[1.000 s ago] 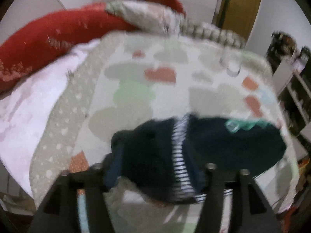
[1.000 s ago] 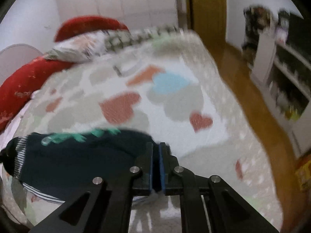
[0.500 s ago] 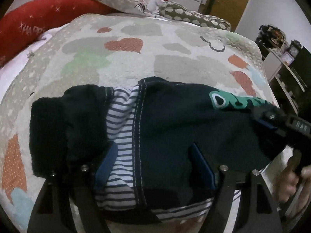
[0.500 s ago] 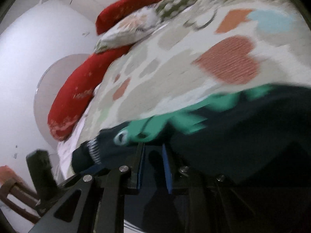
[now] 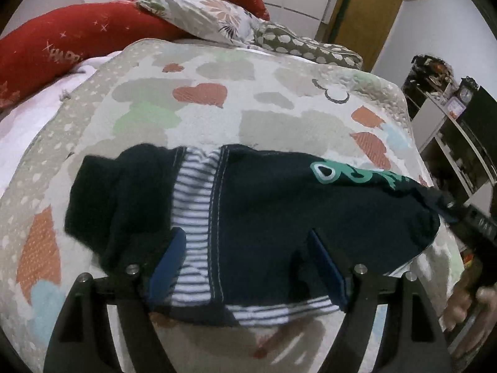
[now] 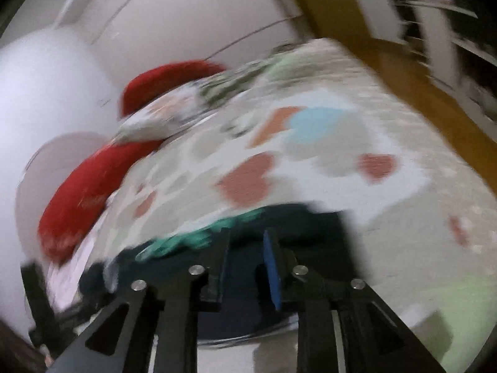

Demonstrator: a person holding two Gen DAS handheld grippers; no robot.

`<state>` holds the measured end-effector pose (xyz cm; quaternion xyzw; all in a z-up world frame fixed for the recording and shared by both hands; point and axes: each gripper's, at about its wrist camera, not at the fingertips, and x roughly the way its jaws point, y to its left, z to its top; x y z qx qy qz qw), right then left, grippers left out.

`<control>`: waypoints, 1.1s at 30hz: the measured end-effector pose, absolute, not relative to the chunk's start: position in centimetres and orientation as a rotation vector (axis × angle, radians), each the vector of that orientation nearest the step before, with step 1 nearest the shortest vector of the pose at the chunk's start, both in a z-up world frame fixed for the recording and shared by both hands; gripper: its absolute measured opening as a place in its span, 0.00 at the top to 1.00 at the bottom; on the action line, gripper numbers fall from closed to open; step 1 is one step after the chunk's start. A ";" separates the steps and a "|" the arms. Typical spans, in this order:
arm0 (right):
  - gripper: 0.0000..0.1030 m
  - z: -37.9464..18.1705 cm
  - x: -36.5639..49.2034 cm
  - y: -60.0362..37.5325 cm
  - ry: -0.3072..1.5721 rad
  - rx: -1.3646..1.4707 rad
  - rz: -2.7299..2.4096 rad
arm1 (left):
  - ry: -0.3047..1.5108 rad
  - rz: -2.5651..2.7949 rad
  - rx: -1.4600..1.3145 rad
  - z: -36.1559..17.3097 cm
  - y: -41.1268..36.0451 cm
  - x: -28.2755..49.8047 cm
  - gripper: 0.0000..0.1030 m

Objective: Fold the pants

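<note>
While lying folded on the quilt (image 5: 279, 130), the pants (image 5: 279, 205) are sitting between both grippers.
Left gripper (image 5: 245, 255) is gaping wide over them; right gripper (image 6: 248, 248) is standing parted, pillows (image 5: 77, 43) beyond.

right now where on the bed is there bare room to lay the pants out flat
Most free quilt lies beyond the navy pants, up to the floral pillow and red bolster. A narrower strip runs left of the pants towards the pink sheet. The near edge is crowded: pants, open left gripper, right gripper.
</note>
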<state>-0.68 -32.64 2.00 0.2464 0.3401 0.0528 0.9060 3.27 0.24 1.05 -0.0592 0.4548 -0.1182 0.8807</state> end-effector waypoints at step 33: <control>0.49 -1.6 -6.4 -39.1 0.741 0.610 -0.047 | 1.187 -0.759 0.250 3.1 -29.0 12.1 0.22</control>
